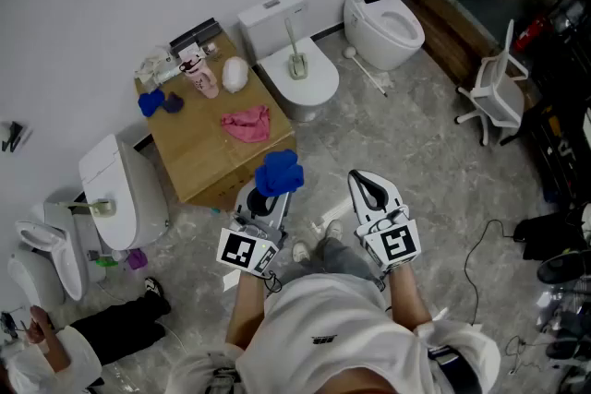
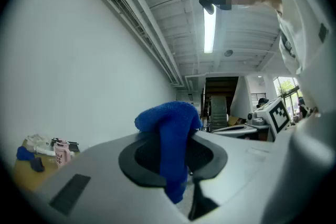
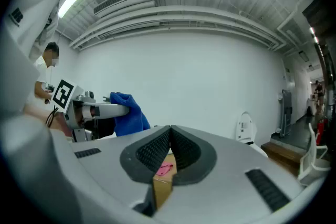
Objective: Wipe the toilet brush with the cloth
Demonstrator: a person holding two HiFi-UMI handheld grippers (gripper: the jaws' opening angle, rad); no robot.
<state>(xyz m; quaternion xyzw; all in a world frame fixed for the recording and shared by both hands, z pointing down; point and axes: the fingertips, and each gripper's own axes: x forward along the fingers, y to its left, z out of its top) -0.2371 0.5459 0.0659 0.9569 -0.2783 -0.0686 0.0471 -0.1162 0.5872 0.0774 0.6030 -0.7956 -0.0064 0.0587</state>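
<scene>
My left gripper (image 1: 274,191) is shut on a blue cloth (image 1: 279,172), which bunches up above its tips and hangs down between the jaws (image 2: 173,149). Beside it at the same height, my right gripper (image 1: 363,180) is shut with nothing in it; its pads (image 3: 157,149) meet. A toilet brush (image 1: 296,51) stands upright on the lid of the white toilet (image 1: 314,88) beyond the table, well ahead of both grippers. In the right gripper view, the left gripper (image 3: 97,110) with the cloth (image 3: 128,115) shows at the left.
A low wooden table (image 1: 199,157) ahead carries a pink cloth (image 1: 247,124), a pink bottle (image 1: 201,80) and blue items (image 1: 159,101). Another white toilet (image 1: 383,18) stands at the far right with a long-handled brush (image 1: 367,72) on the floor. A white chair (image 1: 494,97) is at the right, another toilet (image 1: 115,189) at the left.
</scene>
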